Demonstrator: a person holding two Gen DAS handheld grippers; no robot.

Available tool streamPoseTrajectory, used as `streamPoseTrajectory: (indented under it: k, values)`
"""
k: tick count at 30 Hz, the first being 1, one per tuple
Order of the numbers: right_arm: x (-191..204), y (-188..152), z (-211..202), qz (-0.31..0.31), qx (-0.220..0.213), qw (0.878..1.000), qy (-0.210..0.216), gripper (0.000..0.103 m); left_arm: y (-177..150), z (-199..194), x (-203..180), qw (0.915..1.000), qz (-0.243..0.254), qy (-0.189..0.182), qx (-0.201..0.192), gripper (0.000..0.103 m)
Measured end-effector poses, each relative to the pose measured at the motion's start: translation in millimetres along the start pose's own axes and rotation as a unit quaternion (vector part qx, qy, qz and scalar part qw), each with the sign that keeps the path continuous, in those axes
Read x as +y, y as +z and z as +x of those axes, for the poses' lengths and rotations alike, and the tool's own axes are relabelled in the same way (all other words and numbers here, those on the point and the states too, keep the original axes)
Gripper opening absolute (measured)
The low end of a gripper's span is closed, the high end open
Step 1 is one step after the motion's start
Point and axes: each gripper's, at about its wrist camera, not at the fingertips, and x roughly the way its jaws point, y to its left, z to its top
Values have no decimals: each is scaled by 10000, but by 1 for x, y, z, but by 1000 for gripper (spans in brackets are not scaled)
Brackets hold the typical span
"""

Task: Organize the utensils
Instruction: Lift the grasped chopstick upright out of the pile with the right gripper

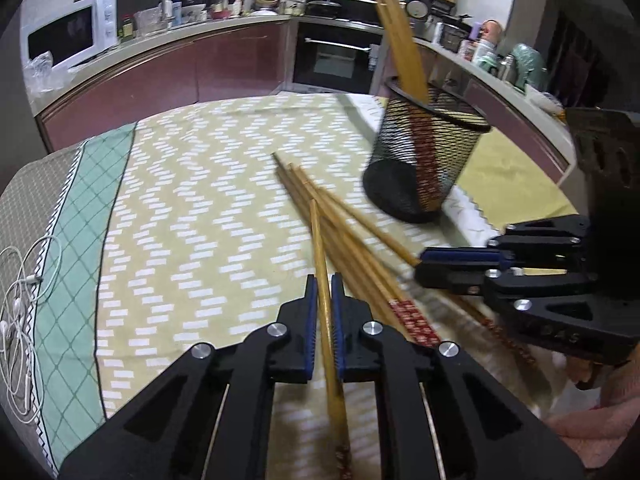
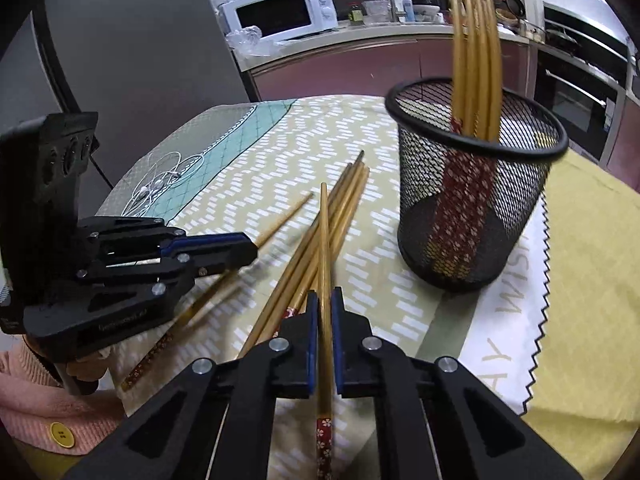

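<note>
My left gripper (image 1: pixel 323 285) is shut on one bamboo chopstick (image 1: pixel 318 236) whose tip points away over the patterned tablecloth (image 1: pixel 180 208). In the right wrist view my right gripper (image 2: pixel 325 298) is likewise shut on a single chopstick (image 2: pixel 324 232) with a red flowered handle end. Several loose chopsticks (image 1: pixel 352 236) (image 2: pixel 344 200) lie crossed on the cloth between the two grippers. A black mesh cup (image 1: pixel 424 160) (image 2: pixel 472 216) stands beyond them with several chopsticks (image 1: pixel 400 48) (image 2: pixel 476 60) upright inside. Each view also shows the other gripper: the right gripper (image 1: pixel 420 266) and the left gripper (image 2: pixel 253 250).
White earphones (image 1: pixel 20 312) (image 2: pixel 160 180) lie on the grey-green end of the cloth. A white zigzag-edged cloth (image 2: pixel 508 320) lies under the cup's near side. A pink sleeve (image 2: pixel 32 404) shows behind the left gripper. Kitchen counters, a microwave (image 1: pixel 72 36) and an oven ring the table.
</note>
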Motion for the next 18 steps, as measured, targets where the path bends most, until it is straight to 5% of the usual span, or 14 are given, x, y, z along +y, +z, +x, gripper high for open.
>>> streamPoseTrajectory:
  k: [18]
  values:
    - [-5, 4, 19, -85, 270, 9995, -109, 8, -2, 22, -1, 9995, 6, -3, 304, 10]
